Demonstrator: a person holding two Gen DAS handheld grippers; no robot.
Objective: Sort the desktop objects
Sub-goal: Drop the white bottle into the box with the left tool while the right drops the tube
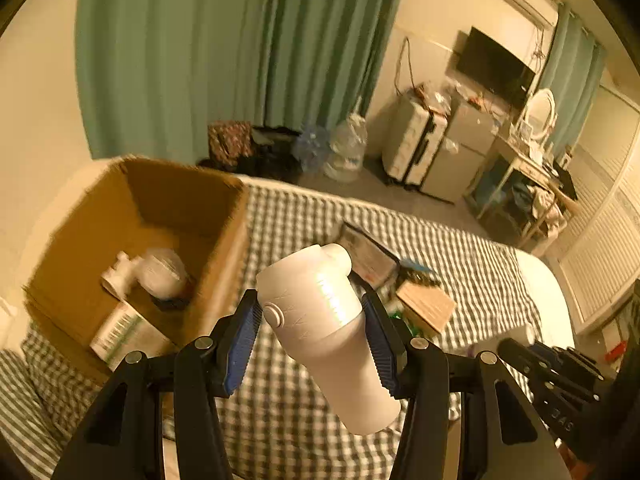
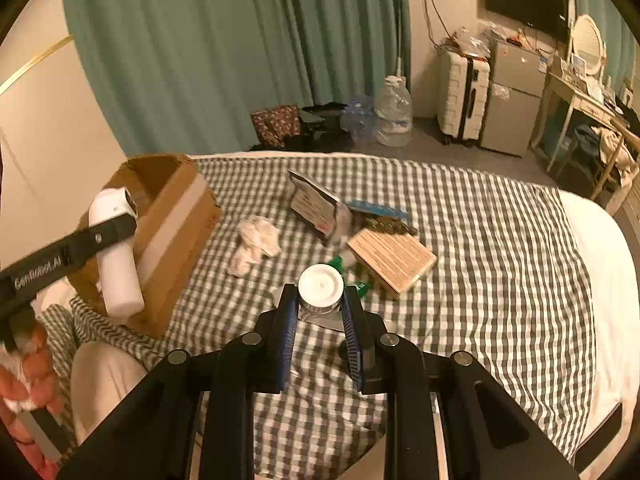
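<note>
Left gripper [image 1: 312, 316] pinching bottle [image 1: 326, 332], right gripper [image 2: 320, 308] pinching jar [image 2: 321, 290]; next, carry to box [image 1: 132, 208] at ten o'clock.

"GenRobot.AI" in pale letters on the black arm of the left gripper [image 2: 114, 230], at the left edge of the right wrist view. Print on the boxes [image 2: 316, 208] far on the bed [image 2: 500, 240] too blurred to read.
</note>
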